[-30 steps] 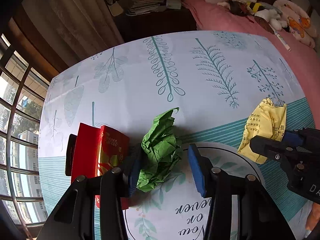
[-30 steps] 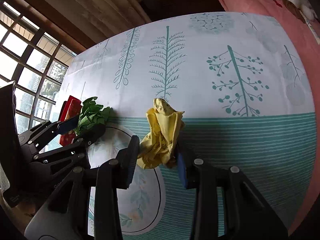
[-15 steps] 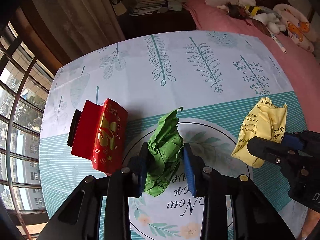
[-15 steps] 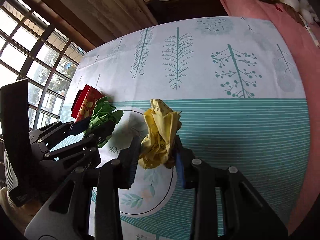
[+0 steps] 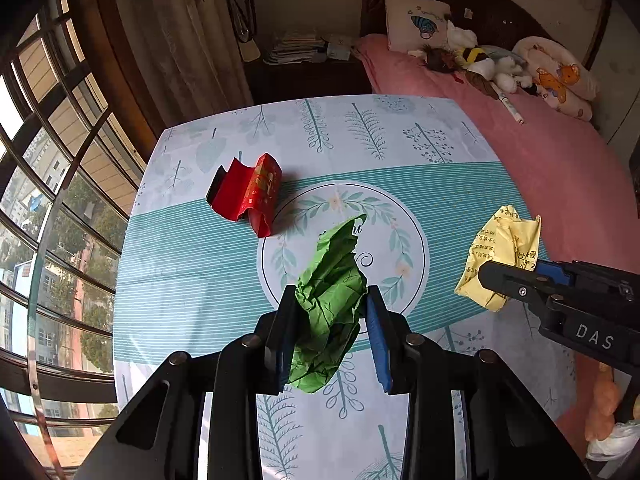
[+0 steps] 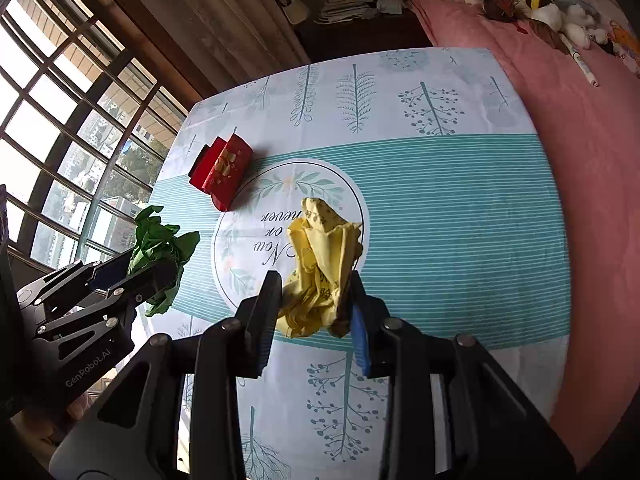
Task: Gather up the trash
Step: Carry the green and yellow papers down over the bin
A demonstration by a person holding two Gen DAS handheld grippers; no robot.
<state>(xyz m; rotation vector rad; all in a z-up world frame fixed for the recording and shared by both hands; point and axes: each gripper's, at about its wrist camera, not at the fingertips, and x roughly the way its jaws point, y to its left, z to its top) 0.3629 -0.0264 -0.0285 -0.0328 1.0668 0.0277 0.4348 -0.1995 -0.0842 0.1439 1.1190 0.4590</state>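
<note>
green paper wad (image 5: 329,304) upright between left hand-held gripper (image 5: 329,344) fingers

crumpled green paper (image 5: 328,304), glossy red packet (image 5: 248,194)

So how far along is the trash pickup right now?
Nothing is binned; no bin shows. In hand: the left gripper holds the green paper wad, the right gripper the yellow paper wad. Left: the red packet on the table.

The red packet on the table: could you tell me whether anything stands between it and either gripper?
Nothing lies in the path to the red packet, but both grippers are full: left holds green paper, right yellow paper.
</note>
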